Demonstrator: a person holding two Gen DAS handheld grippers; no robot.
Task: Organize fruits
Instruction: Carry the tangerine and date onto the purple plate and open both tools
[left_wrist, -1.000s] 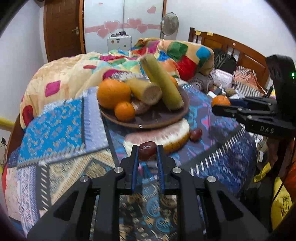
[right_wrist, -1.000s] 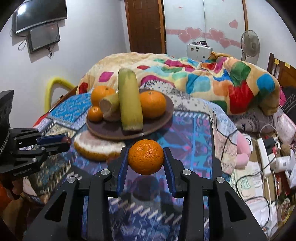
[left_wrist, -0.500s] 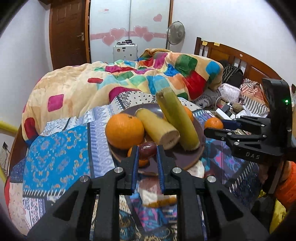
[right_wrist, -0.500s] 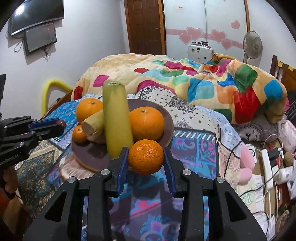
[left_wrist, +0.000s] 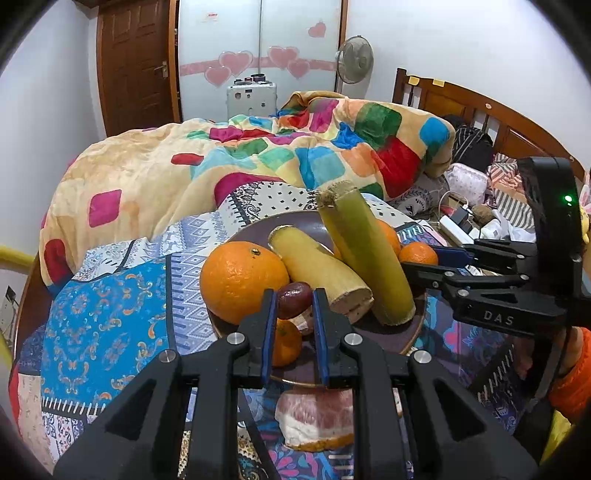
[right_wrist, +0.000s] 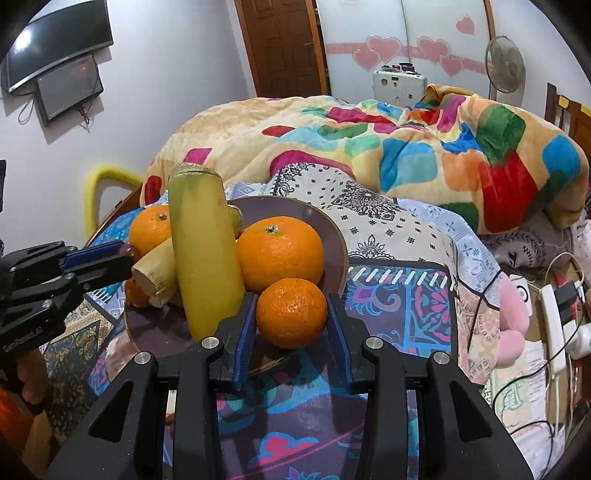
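Observation:
A brown plate (left_wrist: 391, 334) (right_wrist: 334, 240) on the patterned bedspread holds a large orange (left_wrist: 242, 282) (right_wrist: 149, 230), a second large orange (right_wrist: 279, 254), a small orange (left_wrist: 286, 345), and two sugarcane pieces (left_wrist: 364, 254) (left_wrist: 319, 271) (right_wrist: 201, 247). My left gripper (left_wrist: 294, 301) is shut on a dark red date (left_wrist: 293, 295) above the plate's near side. My right gripper (right_wrist: 291, 314) is shut on a small orange (right_wrist: 291, 314) (left_wrist: 417, 253) at the plate's right edge. A pomelo wedge (left_wrist: 317, 421) lies on the bedspread below the plate.
A crumpled colourful blanket (left_wrist: 258, 158) fills the bed behind the plate. Chargers, cables and a power strip (right_wrist: 554, 314) lie to the right by a pink plush (right_wrist: 513, 317). A wooden headboard (left_wrist: 480, 110) stands at the far right.
Both grippers moved forward and up to the plate, carrying the date and the small orange. The plate now fills the middle of both views, and the pomelo wedge lies below my left gripper.

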